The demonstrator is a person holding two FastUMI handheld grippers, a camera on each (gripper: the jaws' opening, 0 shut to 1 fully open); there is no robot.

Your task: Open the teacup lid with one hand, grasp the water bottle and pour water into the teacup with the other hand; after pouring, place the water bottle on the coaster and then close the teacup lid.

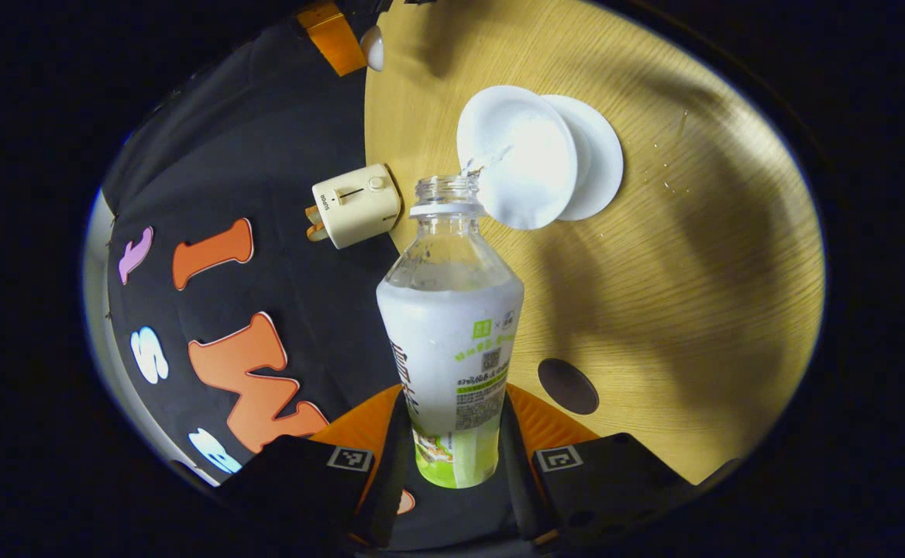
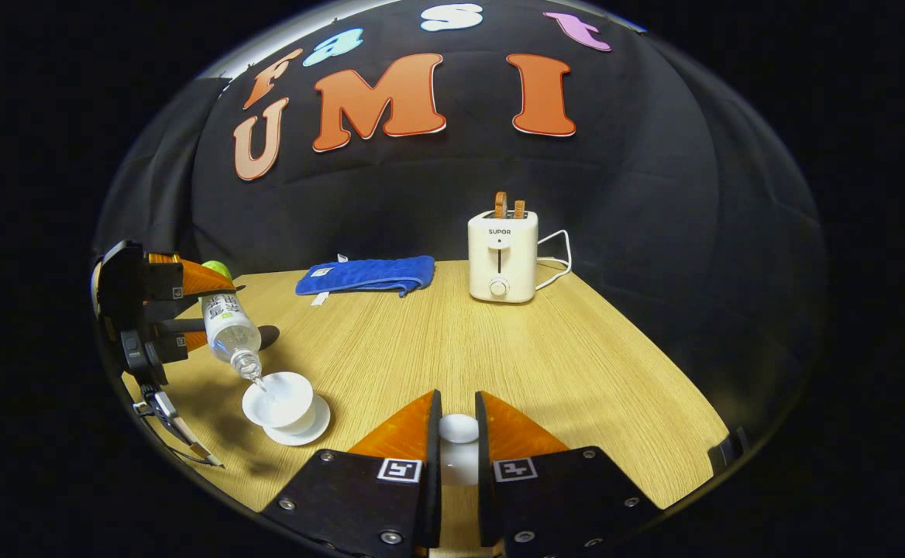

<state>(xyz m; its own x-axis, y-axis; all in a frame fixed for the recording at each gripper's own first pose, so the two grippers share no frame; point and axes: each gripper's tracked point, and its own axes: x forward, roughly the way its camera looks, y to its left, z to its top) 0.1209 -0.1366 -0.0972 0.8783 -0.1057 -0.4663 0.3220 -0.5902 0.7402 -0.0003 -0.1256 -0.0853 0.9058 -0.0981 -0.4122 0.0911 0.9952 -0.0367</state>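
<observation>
Left gripper (image 1: 452, 446): fingers clamped on clear plastic water bottle with white-green label (image 1: 452, 341), tipped, open mouth at rim of white porcelain teacup (image 1: 516, 155) on white saucer (image 1: 600, 159), thin stream entering cup. Dark round coaster (image 1: 568, 385) on wooden desk (image 1: 693, 294), 4 o'clock of bottle. Right gripper (image 2: 458, 434): fingers closed on white teacup lid (image 2: 459, 428), held above desk. Cream toaster (image 2: 502, 256) and blue folded cloth (image 2: 369, 274) at 12 o'clock, far edge.

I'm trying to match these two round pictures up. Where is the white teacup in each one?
Left gripper view: teacup upper middle, just beyond the tilted water bottle's mouth.
Right gripper view: teacup lower left on its saucer, under the bottle's mouth.
Shared landmark: the cream toaster.
</observation>
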